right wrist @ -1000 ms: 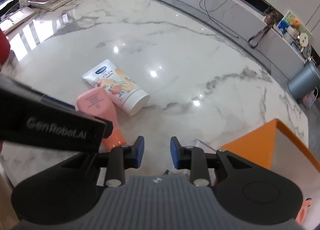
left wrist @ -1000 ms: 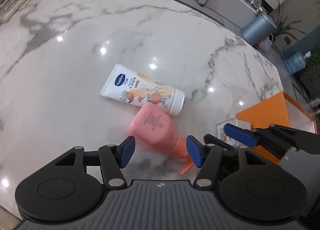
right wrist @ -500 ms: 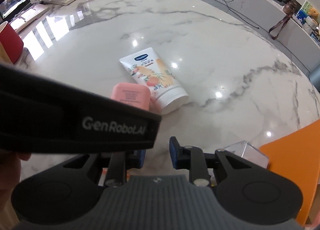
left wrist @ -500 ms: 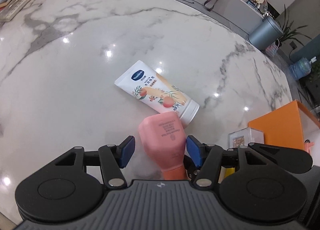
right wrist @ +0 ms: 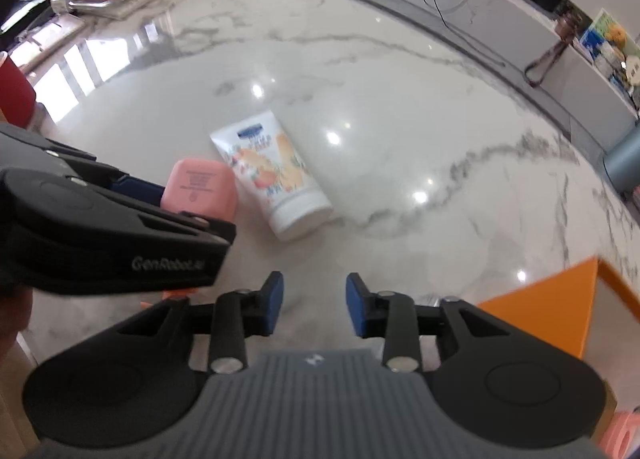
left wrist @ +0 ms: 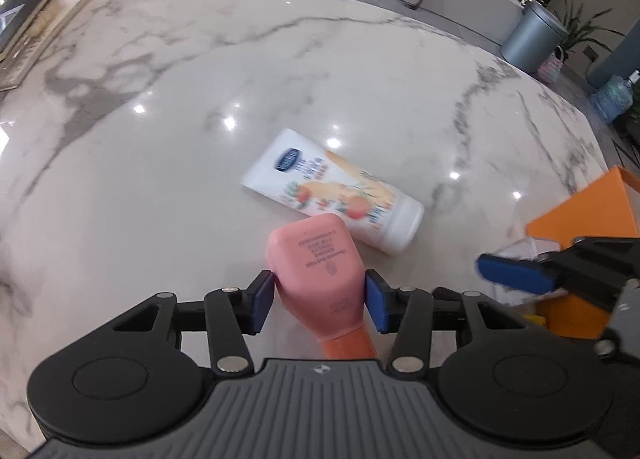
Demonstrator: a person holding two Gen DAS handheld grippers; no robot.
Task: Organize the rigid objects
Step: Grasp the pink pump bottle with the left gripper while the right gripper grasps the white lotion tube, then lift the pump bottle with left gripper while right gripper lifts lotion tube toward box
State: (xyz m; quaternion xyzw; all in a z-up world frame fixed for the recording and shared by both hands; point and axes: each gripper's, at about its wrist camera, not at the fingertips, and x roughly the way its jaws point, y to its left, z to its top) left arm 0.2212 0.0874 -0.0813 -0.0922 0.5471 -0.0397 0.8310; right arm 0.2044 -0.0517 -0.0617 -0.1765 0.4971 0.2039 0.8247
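Beside white tube (left wrist: 332,191) on marble table (left wrist: 160,163): pink bottle (left wrist: 316,271) between left gripper (left wrist: 319,301) pads, jaws just closed onto its sides, long axis along fingers. Right gripper (right wrist: 314,305) farther off, jaws just opening, empty.

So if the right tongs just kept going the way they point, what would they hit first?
Probably bare marble table: nothing lies between the open right tongs. The white tube sits further ahead and slightly left, likely off that line, though depth is hard to judge.
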